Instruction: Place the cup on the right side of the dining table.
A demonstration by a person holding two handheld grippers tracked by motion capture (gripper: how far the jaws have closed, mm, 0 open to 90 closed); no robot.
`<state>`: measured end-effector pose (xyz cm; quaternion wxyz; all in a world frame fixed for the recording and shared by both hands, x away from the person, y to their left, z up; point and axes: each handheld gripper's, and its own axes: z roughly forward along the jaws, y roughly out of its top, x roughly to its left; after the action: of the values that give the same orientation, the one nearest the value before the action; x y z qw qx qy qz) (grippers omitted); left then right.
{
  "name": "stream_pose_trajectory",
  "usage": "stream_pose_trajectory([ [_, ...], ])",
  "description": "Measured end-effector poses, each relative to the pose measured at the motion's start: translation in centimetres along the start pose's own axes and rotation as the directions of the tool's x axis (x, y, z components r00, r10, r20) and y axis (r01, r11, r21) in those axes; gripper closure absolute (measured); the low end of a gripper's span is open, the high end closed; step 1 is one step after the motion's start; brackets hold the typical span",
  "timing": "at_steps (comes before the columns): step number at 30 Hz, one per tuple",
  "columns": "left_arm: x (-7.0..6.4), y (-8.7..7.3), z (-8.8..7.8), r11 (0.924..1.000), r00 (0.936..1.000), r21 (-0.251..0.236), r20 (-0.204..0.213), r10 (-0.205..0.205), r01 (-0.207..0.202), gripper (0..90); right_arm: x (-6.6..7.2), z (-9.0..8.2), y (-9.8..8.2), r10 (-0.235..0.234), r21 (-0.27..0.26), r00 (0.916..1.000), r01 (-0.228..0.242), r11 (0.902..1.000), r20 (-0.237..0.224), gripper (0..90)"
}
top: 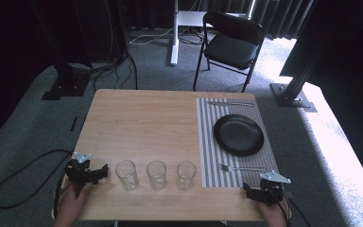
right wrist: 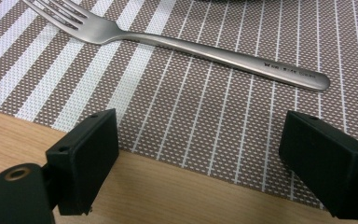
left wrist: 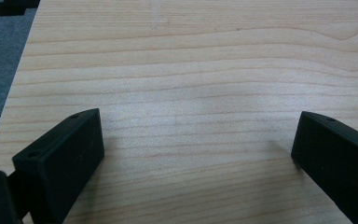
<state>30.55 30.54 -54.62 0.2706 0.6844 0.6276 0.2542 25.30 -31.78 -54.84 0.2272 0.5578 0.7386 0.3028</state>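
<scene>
Steel fork (right wrist: pixel 182 44) lies crosswise, tines left, beyond the spread, empty right gripper (right wrist: pixel 198 154).

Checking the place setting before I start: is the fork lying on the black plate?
No, the fork lies on the striped placemat, on the near side of the black plate and apart from it.

Pale wood-grain desk (top: pixel 142 118); brown-and-white striped placemat (top: pixel 208 142) at right bearing a black plate (top: pixel 238 135) and silver fork (right wrist: pixel 205 49); three clear glasses (top: pixel 156 174); black tongs (right wrist: pixel 200 154).
</scene>
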Motion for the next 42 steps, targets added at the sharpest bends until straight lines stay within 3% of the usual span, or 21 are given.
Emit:
stream_pose_trajectory([
  [13,0.0,0.0,0.0,1.0,1.0,0.0,0.0,0.0,0.0,2.6,-0.1,0.0,0.2,-0.007,0.015,1.0,0.007,0.9999,-0.006,11.3],
  [22,0.0,0.0,0.0,1.0,1.0,0.0,0.0,0.0,0.0,2.6,0.0,0.0,0.8,-0.008,0.06,0.9999,0.009,0.9981,-0.006,11.5],
  [33,0.0,0.0,0.0,1.0,1.0,0.0,0.0,0.0,0.0,2.6,0.6,-0.2,0.7,-0.049,0.056,0.9981,0.051,0.9971,-0.037,13.1],
  [42,0.0,0.0,0.0,1.0,1.0,0.0,0.0,0.0,0.0,2.6,1.1,-0.5,1.1,-0.054,0.05,0.9939,0.059,0.997,-0.096,13.1],
])
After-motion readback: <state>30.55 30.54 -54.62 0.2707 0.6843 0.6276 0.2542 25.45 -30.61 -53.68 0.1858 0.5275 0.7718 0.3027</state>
